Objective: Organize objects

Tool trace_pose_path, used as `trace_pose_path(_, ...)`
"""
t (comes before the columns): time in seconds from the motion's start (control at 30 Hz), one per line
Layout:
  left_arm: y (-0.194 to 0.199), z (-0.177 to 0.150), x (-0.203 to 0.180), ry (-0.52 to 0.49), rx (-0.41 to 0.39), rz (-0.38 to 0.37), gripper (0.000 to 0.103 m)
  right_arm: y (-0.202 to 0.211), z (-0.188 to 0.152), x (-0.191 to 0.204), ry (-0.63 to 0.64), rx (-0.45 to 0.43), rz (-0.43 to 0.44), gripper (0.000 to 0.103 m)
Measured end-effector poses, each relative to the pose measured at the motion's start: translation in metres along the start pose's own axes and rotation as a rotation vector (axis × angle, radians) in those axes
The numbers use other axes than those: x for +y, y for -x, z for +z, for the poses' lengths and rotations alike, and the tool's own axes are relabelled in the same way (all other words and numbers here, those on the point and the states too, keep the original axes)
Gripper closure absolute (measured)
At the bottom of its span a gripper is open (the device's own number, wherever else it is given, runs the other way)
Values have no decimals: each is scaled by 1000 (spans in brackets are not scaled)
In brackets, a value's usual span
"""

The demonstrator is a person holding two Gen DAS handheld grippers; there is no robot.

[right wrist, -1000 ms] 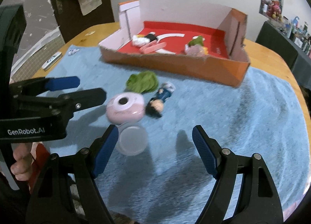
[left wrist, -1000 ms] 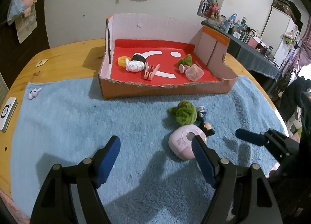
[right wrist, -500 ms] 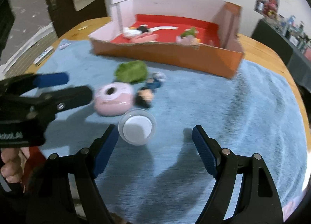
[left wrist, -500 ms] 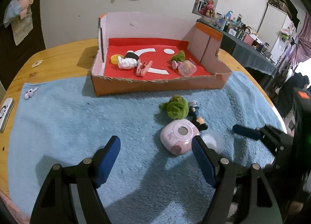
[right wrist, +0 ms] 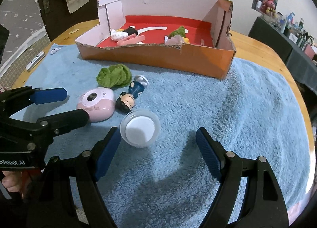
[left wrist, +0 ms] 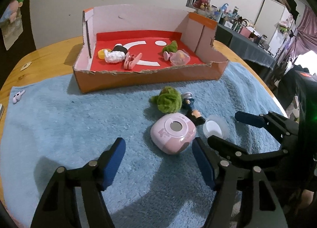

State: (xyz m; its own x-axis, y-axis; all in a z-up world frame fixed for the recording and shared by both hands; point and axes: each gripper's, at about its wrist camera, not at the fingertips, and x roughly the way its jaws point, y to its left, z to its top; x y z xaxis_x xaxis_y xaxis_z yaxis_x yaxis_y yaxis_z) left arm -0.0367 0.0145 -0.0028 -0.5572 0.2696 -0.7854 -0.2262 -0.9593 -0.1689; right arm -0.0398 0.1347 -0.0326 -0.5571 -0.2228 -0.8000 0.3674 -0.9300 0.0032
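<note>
A blue towel (left wrist: 59, 138) covered the table's near edge, with a cardboard box (left wrist: 150, 78) toward its far edge. The pink toy camera (left wrist: 173, 134) lay mid-towel; the left gripper (left wrist: 158, 163), jaws just narrowed yet gripping nothing, might nudge it away. The right gripper (right wrist: 157, 152) stood released beside a round lid (right wrist: 139, 128); its neighbour's body read "nRobot.AI".

On the blue towel (left wrist: 79, 129) lie four loose things: one pink toy camera (left wrist: 173, 133), one green fuzzy ball (left wrist: 168, 102), one small doll (left wrist: 191, 109) and one clear round lid (right wrist: 139, 128). One tiny white figure (left wrist: 17, 96) sits at the towel's edge. One cardboard box (left wrist: 148, 77) holds about six small items.
</note>
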Motion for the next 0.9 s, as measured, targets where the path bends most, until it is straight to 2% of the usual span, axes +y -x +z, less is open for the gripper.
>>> trace_pose_path(0.2, -6, 0, -5, -34, 13, -22, 47, -3, 2, -3, 14, -9, -13, 26)
trace_pose_path(0.33, -9, 1, -10, -60, 14, -28, 49, -3, 4, -10, 6, -12, -25, 28)
trace_pose_path(0.4, -11, 2, -12, -64, 17, -33, 51, -3, 5, -13, -3, -14, -21, 37)
trace_pose_path(0.63, -15, 5, -14, -70, 18, -29, 52, -7, 7, -10, 8, -5, 0, 54)
trace_pose_path(0.73, -15, 5, -14, -72, 17, -29, 52, -8, 8, -8, 13, -5, 5, 58)
trace_pose_path(0.77, -16, 6, -14, -73, 17, -28, 52, -8, 8, -8, 13, -6, 9, 64)
trace_pose_path(0.9, -19, 9, -14, -71, 13, -28, 52, -7, 9, -8, 13, -5, 19, 64)
